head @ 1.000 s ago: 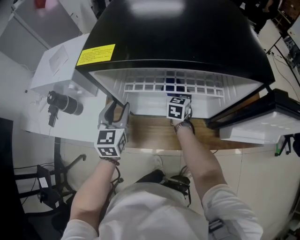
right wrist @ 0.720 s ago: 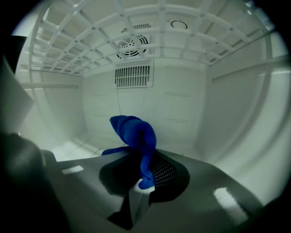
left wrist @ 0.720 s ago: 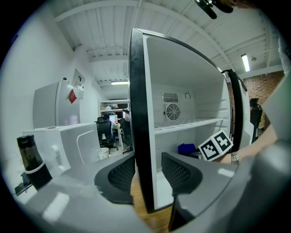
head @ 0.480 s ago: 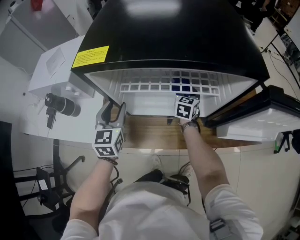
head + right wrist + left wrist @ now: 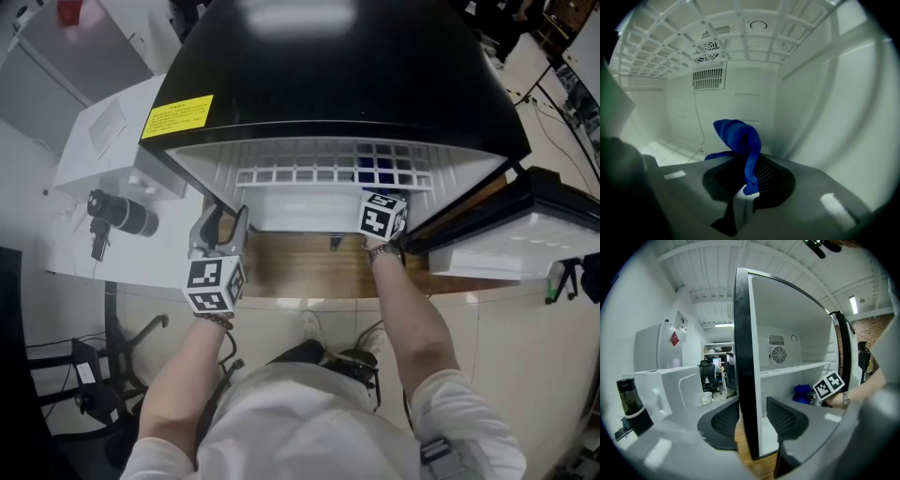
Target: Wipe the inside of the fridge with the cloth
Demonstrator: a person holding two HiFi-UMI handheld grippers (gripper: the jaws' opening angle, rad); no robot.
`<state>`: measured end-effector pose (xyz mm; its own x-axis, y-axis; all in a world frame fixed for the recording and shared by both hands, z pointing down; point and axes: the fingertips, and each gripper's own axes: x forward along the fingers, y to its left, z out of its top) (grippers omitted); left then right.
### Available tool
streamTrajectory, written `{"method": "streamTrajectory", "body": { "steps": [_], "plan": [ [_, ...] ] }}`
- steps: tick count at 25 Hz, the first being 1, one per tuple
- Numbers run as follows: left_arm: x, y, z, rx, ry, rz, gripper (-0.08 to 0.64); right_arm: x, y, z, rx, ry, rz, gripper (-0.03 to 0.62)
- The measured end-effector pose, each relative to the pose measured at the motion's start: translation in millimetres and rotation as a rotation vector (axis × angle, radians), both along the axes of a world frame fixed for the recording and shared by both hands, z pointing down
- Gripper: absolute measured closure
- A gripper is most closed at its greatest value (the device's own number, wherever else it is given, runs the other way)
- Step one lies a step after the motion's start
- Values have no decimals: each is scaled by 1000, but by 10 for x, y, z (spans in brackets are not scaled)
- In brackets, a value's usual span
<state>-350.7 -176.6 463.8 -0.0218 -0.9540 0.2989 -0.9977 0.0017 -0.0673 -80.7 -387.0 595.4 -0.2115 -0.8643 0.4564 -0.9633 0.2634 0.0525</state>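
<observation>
R gripper point(image 5: 749, 182) is inside fridge point(image 5: 328, 75), lower compartment, under the wire shelf point(image 5: 328, 171). Jaws clamped on blue cloth point(image 5: 739, 140). Cloth bunches up ahead of the tips, toward the far right corner; can't tell if it touches any surface. Interior is all white: back wall w/ vent grille point(image 5: 708, 78), smooth right wall point(image 5: 834, 108), floor point(image 5: 670, 150) to the left of the jaws.

L gripper point(image 5: 752, 417) is outside, at the fridge's near left corner. Jaws apart, straddling the front edge of the left side wall point(image 5: 743, 357). Gap shows on the right pad's side, so no clamp.

Fridge: black top, yellow label point(image 5: 178, 115) near its left edge, door point(image 5: 525, 234) swung open to the right. It sits on a wooden top point(image 5: 300, 267). White box point(image 5: 103, 131) just left of it, black bottle point(image 5: 120, 213) by the box's near edge.

Far room, L gripper view: office chairs point(image 5: 707, 376), white cup point(image 5: 707, 397), ceiling strip light point(image 5: 853, 304), brick wall point(image 5: 881, 326) far right.
</observation>
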Motion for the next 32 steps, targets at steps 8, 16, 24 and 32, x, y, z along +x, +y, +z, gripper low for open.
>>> {"method": "streamTrajectory", "body": {
  "steps": [8, 16, 24, 32],
  "plan": [
    [6, -10, 8, 2, 5, 5, 385, -152, 104, -214, 47, -63, -50, 540],
    [15, -15, 5, 6, 17, 20, 385, -1168, 608, -621, 92, -203, -258, 540],
    [20, -17, 7, -9, 26, 43, 385, -2062, 1058, -659, 41, -296, -400, 540],
    [19, -18, 2, -11, 13, 53, 385, -2281, 1237, -117, -65, -210, -438, 540]
  ]
}}
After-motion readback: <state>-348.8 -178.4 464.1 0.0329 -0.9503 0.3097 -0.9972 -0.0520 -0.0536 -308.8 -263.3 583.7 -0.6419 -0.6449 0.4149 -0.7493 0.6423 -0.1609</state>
